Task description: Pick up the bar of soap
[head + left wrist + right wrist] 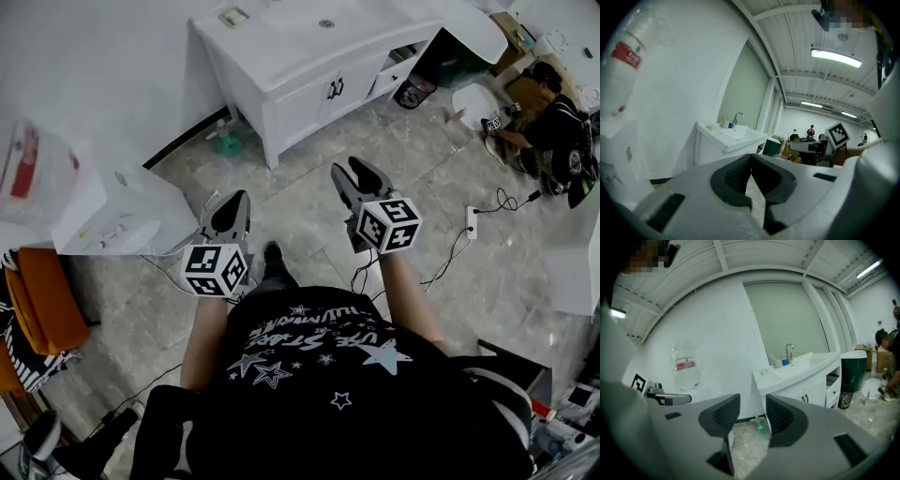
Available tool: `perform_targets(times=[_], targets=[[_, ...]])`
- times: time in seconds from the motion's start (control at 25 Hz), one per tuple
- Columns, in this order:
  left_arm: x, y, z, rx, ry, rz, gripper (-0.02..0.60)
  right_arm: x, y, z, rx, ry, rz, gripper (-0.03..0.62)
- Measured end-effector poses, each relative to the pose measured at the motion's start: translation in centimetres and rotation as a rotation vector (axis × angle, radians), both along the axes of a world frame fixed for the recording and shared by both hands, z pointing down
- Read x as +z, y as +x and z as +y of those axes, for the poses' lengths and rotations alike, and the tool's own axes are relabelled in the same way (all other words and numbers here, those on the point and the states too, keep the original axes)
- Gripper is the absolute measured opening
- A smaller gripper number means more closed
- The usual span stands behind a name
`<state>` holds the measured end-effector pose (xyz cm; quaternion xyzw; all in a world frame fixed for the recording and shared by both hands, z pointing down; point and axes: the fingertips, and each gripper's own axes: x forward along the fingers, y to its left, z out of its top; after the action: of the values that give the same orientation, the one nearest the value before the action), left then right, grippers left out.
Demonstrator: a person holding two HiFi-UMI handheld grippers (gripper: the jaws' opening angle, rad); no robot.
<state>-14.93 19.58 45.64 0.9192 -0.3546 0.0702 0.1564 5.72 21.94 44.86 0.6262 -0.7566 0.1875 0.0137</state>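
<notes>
The bar of soap shows as a small pale block in a dish on the left end of the white vanity top, far ahead of both grippers. In the right gripper view it is a tiny shape on the counter's left edge. My left gripper is held over the tiled floor with its jaws together and nothing between them. To its right, my right gripper stands open and empty, its pads clearly apart, pointing towards the vanity.
A green bottle lies on the floor by the vanity's left corner. A white box with a plastic bag and an orange stool stand at the left. At the right are a power strip with cables and a crouching person.
</notes>
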Motion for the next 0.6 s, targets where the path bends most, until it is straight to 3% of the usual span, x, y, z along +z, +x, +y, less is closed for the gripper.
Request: perform_targets(times=[0.2,0.6], targets=[[-1.1,0.6,-5.9,0.042,0.038,0.015,0.009,-0.5,-0.1,-6.0,0.013,-0.005,0.005,0.27],[0.3,-1.0,-13.3,0.082,0.002,0.019,0.009,0.2,-0.5,-12.3,0.092,-0.045,0.012,0.302]])
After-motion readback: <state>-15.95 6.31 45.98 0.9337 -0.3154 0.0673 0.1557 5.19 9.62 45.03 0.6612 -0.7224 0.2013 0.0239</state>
